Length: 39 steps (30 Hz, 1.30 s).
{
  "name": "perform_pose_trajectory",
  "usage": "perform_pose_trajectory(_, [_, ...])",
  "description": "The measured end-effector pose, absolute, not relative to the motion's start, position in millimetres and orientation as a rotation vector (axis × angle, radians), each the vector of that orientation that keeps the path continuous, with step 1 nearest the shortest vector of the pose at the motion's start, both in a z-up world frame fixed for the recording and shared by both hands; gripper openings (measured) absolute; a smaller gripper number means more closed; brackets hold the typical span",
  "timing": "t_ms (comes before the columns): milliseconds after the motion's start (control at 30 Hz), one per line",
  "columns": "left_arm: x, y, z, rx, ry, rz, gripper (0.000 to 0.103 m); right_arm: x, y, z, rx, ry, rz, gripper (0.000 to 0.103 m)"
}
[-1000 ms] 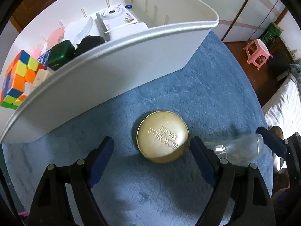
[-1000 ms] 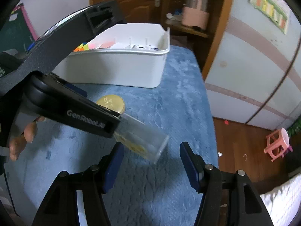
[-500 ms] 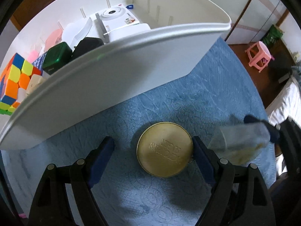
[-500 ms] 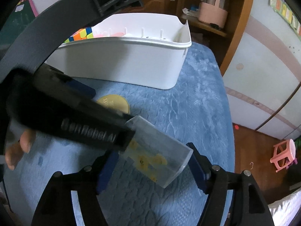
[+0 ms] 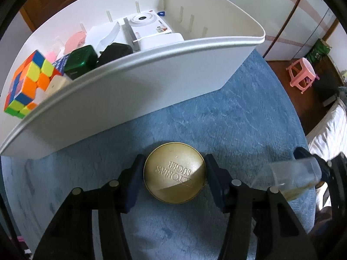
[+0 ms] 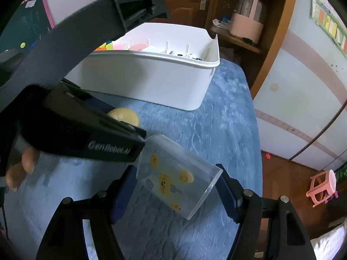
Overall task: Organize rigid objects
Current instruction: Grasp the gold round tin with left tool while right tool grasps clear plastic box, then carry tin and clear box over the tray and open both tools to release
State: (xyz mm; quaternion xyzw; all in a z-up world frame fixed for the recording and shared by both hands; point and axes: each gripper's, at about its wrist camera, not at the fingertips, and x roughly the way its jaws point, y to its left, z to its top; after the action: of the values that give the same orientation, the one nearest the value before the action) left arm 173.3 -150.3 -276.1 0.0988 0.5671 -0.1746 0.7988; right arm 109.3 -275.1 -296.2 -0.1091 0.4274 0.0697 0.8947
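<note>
A round gold tin with embossed lettering lies on the blue cloth in front of the white bin. My left gripper points down over it, jaws closing, and both blue pads touch the tin's rim. In the right wrist view the tin peeks out from behind the left gripper's black finger. My right gripper has a clear plastic box with yellow stickers tilted between its pads, jaws closing on it. The same clear box shows at the right edge of the left wrist view.
The white bin holds a colour cube, a green box, a black object and a white camera. A wardrobe stands to the right, with a pink stool on the wooden floor. A hand grips the left tool.
The left jaws have come in from wide apart until both pads meet the gold tin. The clear box now sits deeper between the right fingers, larger in view and tilted.
</note>
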Motion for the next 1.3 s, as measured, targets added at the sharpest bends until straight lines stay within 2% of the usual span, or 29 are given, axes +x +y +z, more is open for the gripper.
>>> perform_pose_trajectory(467, [146,-133,-226,0.179,1.108,-0.414,0.059,75,-269,-278,-0.140,0.838,0.125,0.072])
perform_pose_trajectory(867, [136,-114,-157,0.110,0.973,-0.391,0.058,50,-273,-228,-0.059,0.702,0.079,0.072])
perform_pose_trajectory(1300, [201,-73,-57,0.117,0.754,-0.307,0.059,90,-251,-147,-0.044,0.541,0.146,0.072])
